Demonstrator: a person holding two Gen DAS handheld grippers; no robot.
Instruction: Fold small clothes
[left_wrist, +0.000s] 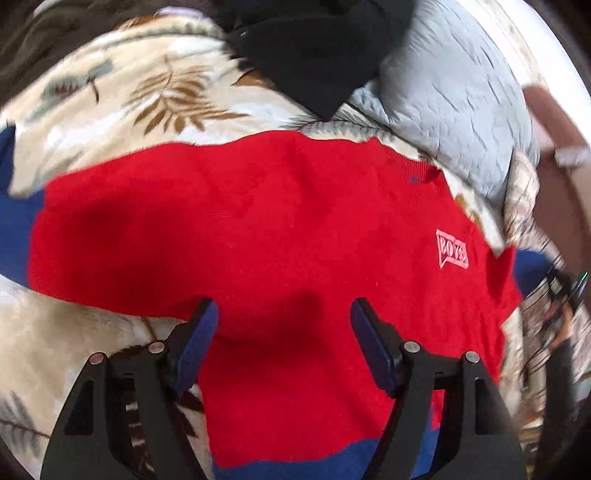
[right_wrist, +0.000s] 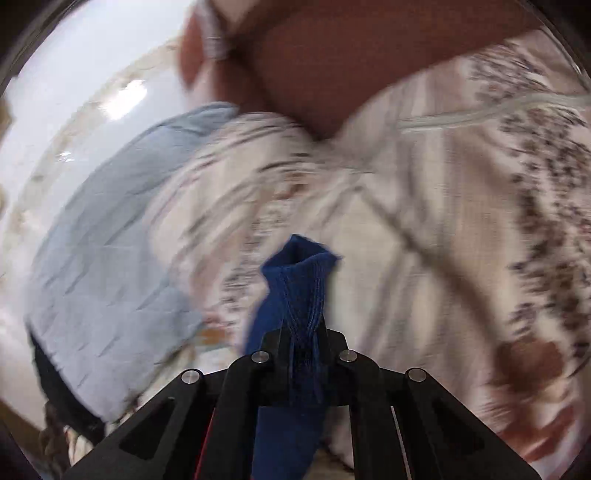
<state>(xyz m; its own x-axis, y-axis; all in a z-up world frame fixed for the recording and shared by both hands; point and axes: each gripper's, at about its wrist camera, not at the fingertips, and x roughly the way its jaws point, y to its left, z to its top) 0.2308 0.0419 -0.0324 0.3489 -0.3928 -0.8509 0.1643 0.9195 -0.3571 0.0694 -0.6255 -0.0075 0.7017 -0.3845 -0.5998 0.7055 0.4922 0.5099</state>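
A small red sweater (left_wrist: 266, 236) with blue cuffs and a blue hem lies spread on a leaf-print blanket (left_wrist: 147, 99). A pink "BOYS" badge (left_wrist: 452, 254) is on its chest. My left gripper (left_wrist: 284, 314) is open just above the sweater's lower body, its blue pads (left_wrist: 199, 339) apart and empty. My right gripper (right_wrist: 304, 332) is shut on the blue sleeve cuff (right_wrist: 299, 280), which bunches up between the jaws. It also shows at the right edge of the left wrist view (left_wrist: 557, 299), beside the blue sleeve end (left_wrist: 528, 269).
A black garment (left_wrist: 310, 55) lies at the far side of the blanket. A pale blue pillow (left_wrist: 454, 96) (right_wrist: 103, 243) sits to the right of it. A brown headboard or cushion (right_wrist: 351, 55) stands behind the bedding.
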